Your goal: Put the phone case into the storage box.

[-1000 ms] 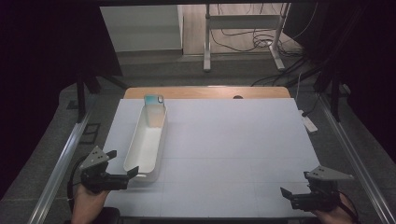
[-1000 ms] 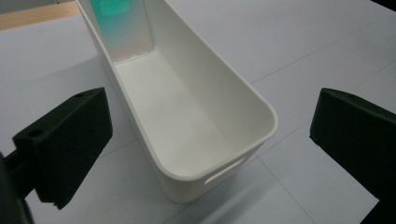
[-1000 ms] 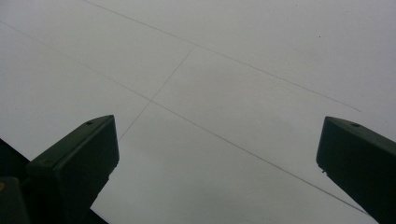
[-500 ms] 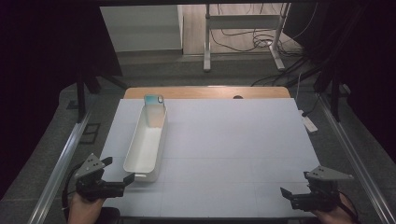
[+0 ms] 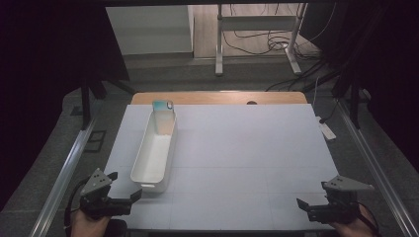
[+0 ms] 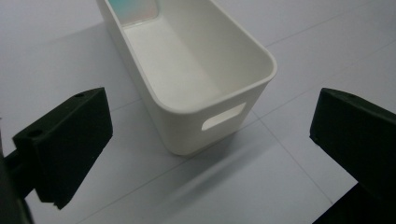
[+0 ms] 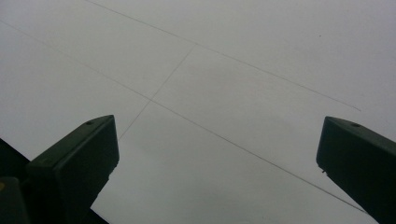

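White bin (image 5: 154, 153) lies lengthwise, running from the table's near-left edge away toward the far side.

Smooth, glossy plastic, rounded corners, a slot handle in its near end wall. The left gripper (image 5: 132, 196), jaws apart, sits just short of that end; the right gripper (image 5: 302, 204), jaws apart, hangs over bare white table (image 5: 247, 148).

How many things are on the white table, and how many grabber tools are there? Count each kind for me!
White bin: 1
Teal-topped carton in the bin's far end: 1
Black tools, left tool and right tool: 2
Total: 4
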Motion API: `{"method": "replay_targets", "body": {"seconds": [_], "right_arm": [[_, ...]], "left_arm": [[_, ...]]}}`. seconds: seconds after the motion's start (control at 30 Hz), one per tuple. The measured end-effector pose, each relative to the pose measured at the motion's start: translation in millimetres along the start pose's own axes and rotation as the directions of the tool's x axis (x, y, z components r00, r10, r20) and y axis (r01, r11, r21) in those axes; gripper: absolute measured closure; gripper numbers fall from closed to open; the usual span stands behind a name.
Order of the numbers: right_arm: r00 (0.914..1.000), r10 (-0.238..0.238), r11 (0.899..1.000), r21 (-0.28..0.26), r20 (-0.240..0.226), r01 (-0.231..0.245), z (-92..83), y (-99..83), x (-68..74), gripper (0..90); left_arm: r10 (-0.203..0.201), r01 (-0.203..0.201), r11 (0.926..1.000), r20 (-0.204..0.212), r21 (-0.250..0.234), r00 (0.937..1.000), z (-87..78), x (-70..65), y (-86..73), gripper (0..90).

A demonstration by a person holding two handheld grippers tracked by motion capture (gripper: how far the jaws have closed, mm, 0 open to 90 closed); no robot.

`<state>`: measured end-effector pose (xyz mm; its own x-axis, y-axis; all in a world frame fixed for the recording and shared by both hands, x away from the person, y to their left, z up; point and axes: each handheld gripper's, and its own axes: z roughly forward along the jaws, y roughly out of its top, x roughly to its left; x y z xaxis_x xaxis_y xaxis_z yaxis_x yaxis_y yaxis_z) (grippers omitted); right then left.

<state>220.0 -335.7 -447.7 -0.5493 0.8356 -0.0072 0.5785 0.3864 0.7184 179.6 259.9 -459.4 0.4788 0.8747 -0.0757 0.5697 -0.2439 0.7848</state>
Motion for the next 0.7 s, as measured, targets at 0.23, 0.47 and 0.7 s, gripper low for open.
{"method": "replay_targets", "body": {"seconds": [0.23,0.47,0.7], "right_arm": [[1.0,0.001,1.0,0.0,0.001,-0.001,0.1,0.1,0.2,0.0],[1.0,-0.001,1.0,0.0,0.001,0.001,0.1,0.1,0.3,0.0],[1.0,-0.003,1.0,0.001,-0.001,0.003,0.3,0.1,0.4,0.0]], "left_arm": [[0.017,-0.016,0.9988,-0.016,0.046,0.9997,4.5,-3.6,-3.3,0.0],[0.026,-0.024,0.9971,-0.034,0.073,0.9991,7.8,-6.0,-4.2,0.0],[0.026,-0.023,0.9959,-0.035,0.087,0.9991,9.4,-5.8,-3.9,0.6]]}}
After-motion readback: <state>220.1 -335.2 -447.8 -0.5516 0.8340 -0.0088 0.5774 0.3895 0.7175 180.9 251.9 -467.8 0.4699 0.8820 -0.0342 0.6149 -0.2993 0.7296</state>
